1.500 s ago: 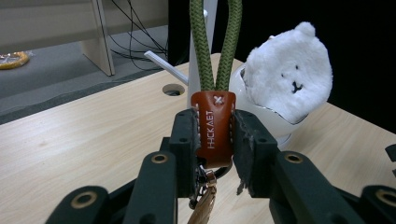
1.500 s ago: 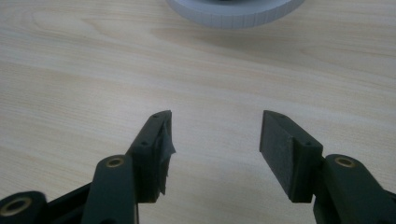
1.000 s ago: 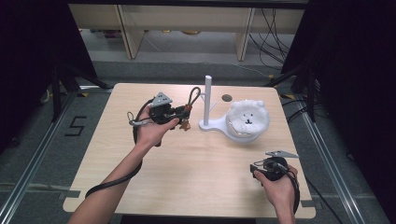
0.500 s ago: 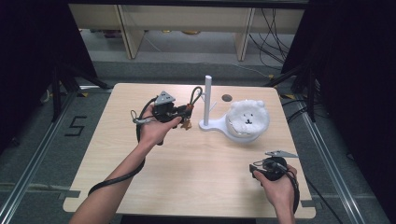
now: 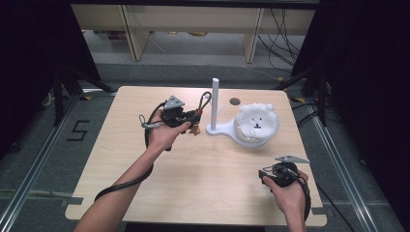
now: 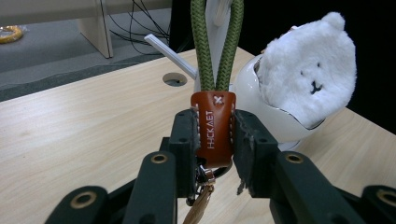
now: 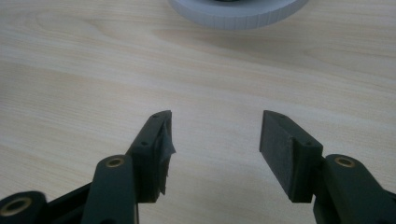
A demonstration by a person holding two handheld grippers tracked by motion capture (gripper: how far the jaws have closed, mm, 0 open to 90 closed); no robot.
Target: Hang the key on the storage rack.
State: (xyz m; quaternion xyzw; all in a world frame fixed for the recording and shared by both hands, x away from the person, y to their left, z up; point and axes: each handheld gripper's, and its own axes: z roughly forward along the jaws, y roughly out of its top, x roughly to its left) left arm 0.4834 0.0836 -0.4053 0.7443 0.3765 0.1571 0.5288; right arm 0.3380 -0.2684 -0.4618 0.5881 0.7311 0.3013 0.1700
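Left gripper (image 6: 212,140) was clamped on the brown leather tab of an olive-green braided cord loop keychain (image 6: 213,126), held just beside the white stand w/ upright peg (image 5: 214,104). Right gripper (image 7: 215,149) hung w/ jaws apart, nothing between, over the light wood table (image 5: 193,183). Risk, imo: loop catches the peg's side and tips the stand.

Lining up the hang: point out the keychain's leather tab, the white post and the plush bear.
leather tab (image 6: 213,128), left gripper view, middle of its brown face.
white post (image 5: 214,104), high view, mid-shaft.
plush bear (image 6: 314,74), left gripper view, its face.
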